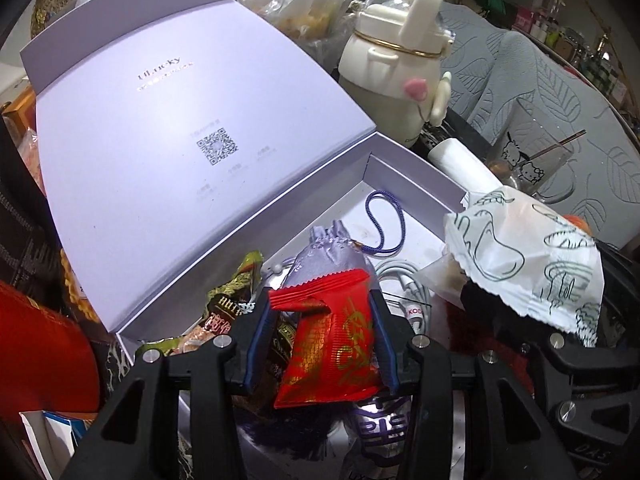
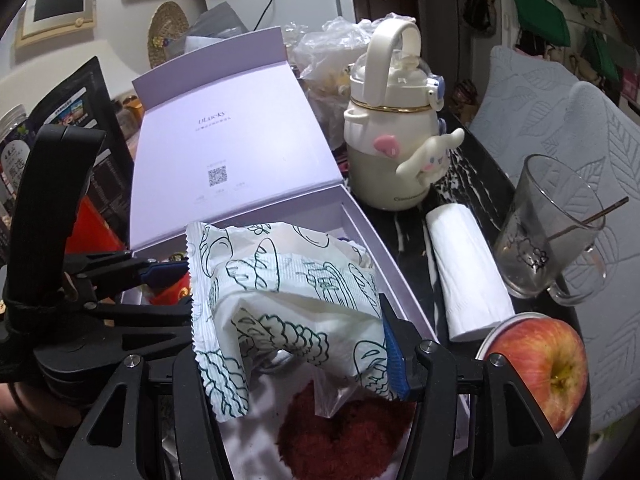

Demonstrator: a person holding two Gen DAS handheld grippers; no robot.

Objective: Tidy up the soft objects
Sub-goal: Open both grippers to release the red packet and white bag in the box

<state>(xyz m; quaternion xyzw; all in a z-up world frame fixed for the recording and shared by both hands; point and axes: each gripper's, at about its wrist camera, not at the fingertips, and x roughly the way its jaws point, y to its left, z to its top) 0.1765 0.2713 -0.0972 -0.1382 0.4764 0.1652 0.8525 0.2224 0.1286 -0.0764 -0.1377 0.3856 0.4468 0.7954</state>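
Left gripper (image 1: 322,326): clamped on the red packet (image 1: 332,344) above the lavender box (image 1: 416,172).
Right gripper (image 2: 298,344): pinching the white printed bag (image 2: 280,292).
Risk: the bag could be dropped outside the box's right wall, near the tissue roll (image 2: 468,268).

Dark marbled tabletop (image 2: 472,184). On it, ahead of right fingers: open lilac box (image 2: 384,248); past box, cream bottle (image 2: 394,152); rt of fingers, white tissue roll (image 2: 466,276), glass mug (image 2: 554,232), apple (image 2: 540,364) on a lid.

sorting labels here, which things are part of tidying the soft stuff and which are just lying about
Job:
red snack packet in left gripper
white bread-print packet in right gripper
lavender box
lilac drawstring pouch

Lying about:
cream water bottle
glass mug
apple
tissue roll
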